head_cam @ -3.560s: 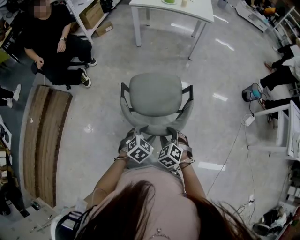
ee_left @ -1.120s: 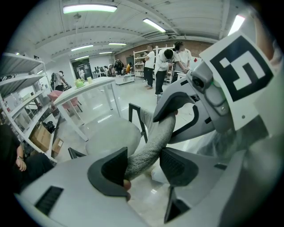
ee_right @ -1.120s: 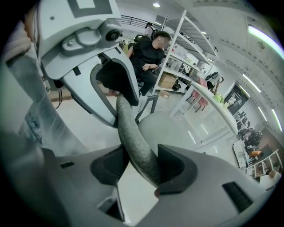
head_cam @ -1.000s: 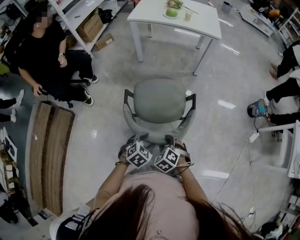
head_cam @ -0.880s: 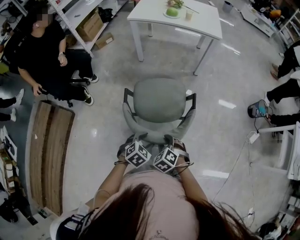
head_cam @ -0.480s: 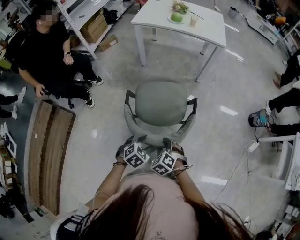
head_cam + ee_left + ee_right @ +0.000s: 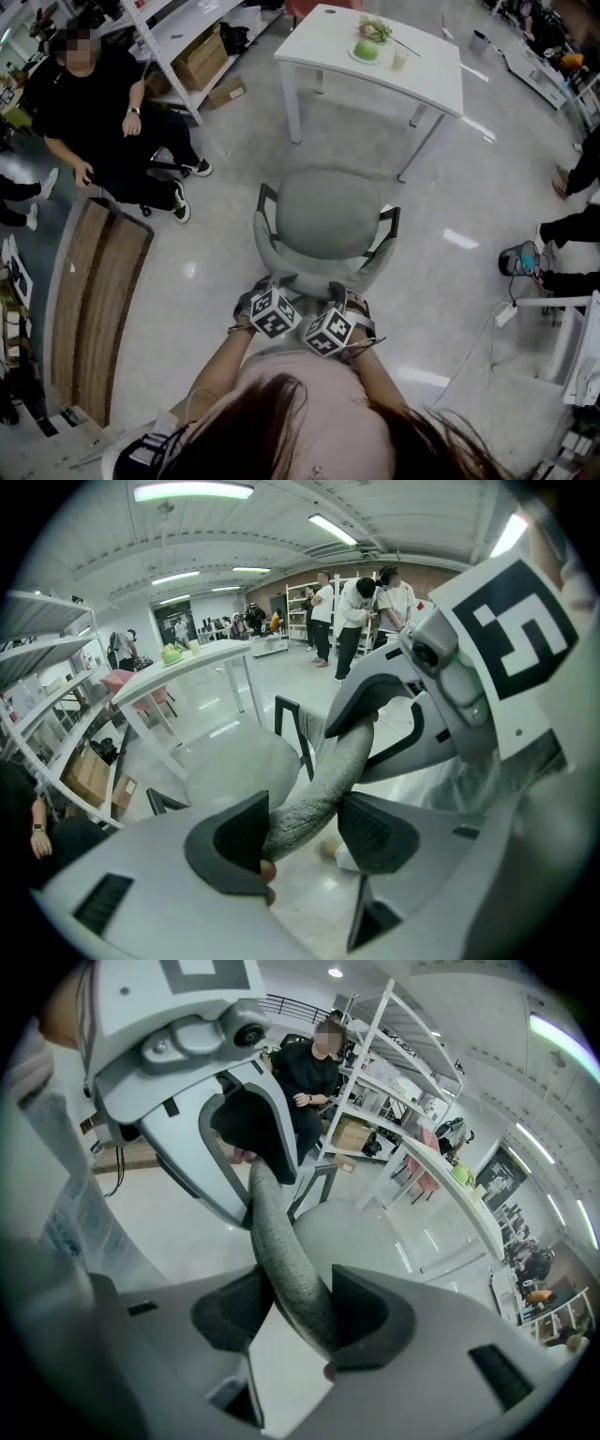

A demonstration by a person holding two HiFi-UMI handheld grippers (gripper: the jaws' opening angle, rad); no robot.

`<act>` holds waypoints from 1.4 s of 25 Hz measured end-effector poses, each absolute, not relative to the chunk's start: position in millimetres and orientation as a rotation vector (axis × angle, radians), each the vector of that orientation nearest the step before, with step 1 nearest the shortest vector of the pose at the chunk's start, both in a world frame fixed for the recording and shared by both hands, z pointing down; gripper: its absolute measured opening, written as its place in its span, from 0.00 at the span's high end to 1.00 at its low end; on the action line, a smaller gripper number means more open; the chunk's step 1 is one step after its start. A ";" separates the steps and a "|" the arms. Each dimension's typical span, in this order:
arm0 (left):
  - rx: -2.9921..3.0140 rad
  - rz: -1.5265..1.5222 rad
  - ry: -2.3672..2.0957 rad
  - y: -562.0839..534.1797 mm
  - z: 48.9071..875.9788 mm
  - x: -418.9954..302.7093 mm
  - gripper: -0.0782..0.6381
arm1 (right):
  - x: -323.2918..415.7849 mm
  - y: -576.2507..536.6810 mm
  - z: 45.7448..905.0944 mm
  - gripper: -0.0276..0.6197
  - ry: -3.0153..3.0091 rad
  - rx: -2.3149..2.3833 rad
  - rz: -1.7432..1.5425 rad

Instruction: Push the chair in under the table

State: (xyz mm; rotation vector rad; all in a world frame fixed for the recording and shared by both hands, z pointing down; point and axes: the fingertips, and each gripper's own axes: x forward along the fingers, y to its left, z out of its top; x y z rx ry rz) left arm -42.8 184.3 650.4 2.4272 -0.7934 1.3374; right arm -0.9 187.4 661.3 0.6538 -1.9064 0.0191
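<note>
Two tools side by side: the left gripper (image 7: 305,832) and the right gripper (image 7: 295,1312) each pinch the padded back rim of the chair (image 7: 326,214). The seat lies just ahead of them, and the table (image 7: 422,66) stands farther ahead, apart from the chair.

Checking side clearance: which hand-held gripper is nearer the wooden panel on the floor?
Left. The left hand-held gripper clamps the chair backrest on the side facing the wooden panel; the right hand-held gripper clamps it farther away.
</note>
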 end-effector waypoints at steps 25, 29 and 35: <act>2.449 1.314 -0.852 103.4 649.6 -24.2 0.57 | 17.7 105.6 660.1 0.64 -1.936 0.674 -0.059; 2.446 1.314 -0.852 97.8 651.1 -25.3 0.57 | 16.4 99.6 661.8 0.64 -1.936 0.671 -0.054; 2.448 1.307 -0.863 89.1 652.6 -25.5 0.57 | 16.0 90.3 661.3 0.64 -1.937 0.675 -0.064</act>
